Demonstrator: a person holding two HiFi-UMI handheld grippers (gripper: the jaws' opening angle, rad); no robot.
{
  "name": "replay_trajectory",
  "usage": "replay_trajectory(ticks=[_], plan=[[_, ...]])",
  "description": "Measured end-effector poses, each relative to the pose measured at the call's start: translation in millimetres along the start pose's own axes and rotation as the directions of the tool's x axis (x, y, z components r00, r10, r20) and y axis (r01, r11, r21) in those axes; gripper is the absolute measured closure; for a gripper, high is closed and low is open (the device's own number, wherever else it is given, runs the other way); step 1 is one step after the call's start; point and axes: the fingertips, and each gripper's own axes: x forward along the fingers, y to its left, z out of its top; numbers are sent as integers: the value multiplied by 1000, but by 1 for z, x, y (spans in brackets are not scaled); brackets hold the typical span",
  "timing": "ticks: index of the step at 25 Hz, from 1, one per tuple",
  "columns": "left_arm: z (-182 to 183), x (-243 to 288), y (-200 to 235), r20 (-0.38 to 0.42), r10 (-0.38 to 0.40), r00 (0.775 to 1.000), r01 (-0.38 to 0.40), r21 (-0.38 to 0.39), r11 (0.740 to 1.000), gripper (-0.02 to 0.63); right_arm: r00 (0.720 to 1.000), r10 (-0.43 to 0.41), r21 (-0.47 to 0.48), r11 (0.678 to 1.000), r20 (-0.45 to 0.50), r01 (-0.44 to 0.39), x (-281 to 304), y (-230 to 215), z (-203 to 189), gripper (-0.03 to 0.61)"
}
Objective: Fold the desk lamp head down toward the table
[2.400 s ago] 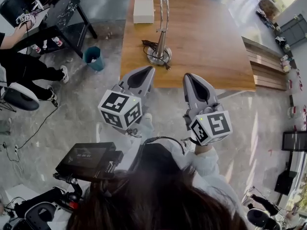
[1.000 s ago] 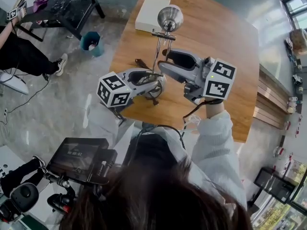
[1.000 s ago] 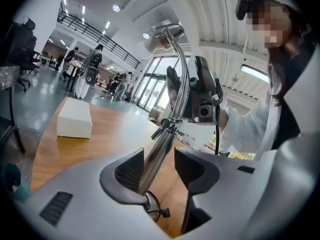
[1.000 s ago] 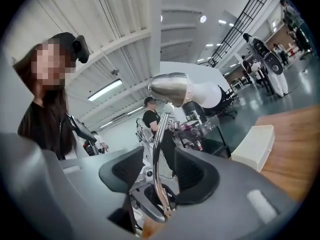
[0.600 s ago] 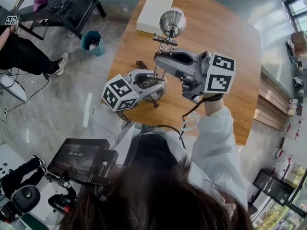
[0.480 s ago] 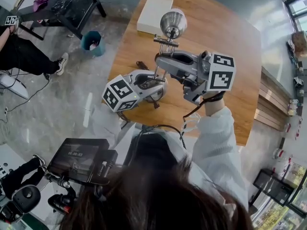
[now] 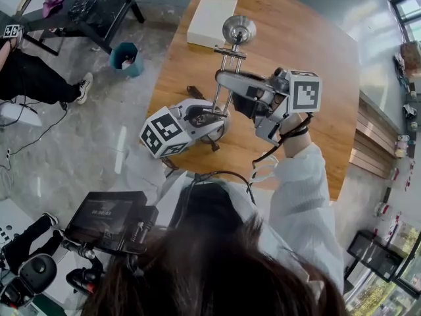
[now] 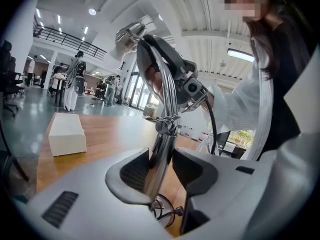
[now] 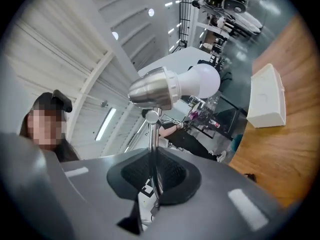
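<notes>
A chrome desk lamp stands near the front edge of the wooden table (image 7: 309, 38). Its round head (image 7: 238, 28) sits on top of thin twin rods. In the right gripper view the head (image 9: 152, 91) shows a white bulb. My right gripper (image 7: 222, 78) is shut on the upper rods just under the head, which run between its pads (image 9: 154, 151). My left gripper (image 7: 200, 116) is low down by the base. Its jaws are closing on the thick lower stem (image 8: 162, 134), which fills the gap between the pads (image 8: 161, 155).
A white box (image 7: 212, 20) lies on the table beyond the lamp. The lamp's black cable (image 7: 194, 89) trails by the base. Off the table's left stand a teal bin (image 7: 124, 56) and a black bench (image 7: 99, 5), with a seated person (image 7: 26, 71).
Both grippers came in from in front of the table to the lamp. The right gripper closed on the upper rods and rolled, and the left gripper's jaws narrowed around the lower stem.
</notes>
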Motion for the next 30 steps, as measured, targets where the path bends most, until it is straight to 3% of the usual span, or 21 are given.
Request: replay_trajectory(ticks=[3,8,11,14,20,24,30], plan=[[0,0,1,1,1,1000,-1,-5,1000,468,999,-6,137,991,35,1,-4,-30,9,557],[0,2,-4,6,12,1000,-12,2,1000,468,997,-49,380,925,62,22,-14,-83,3,541],[4,1,-6,8,25,1000,-25,4,1000,468,996,-85,494,867,27,61,-20,-116,-15,518],[2,1,-6,4,28,1000,-28,0,1000,468,998,-65,606,795,14,43,-21,-137,-34,495],[4,-3,3,-5,33,999,-33,-4,999,468,999,-40,694,719,17,17,-17,-156,-51,481],[0,-1,3,-10,12,1000,-12,-4,1000,467,996,-18,749,660,91,-57,-18,-162,-60,466],[0,1,2,-18,-7,1000,7,-1,1000,466,989,4,785,608,149,-121,-19,-165,-67,456]])
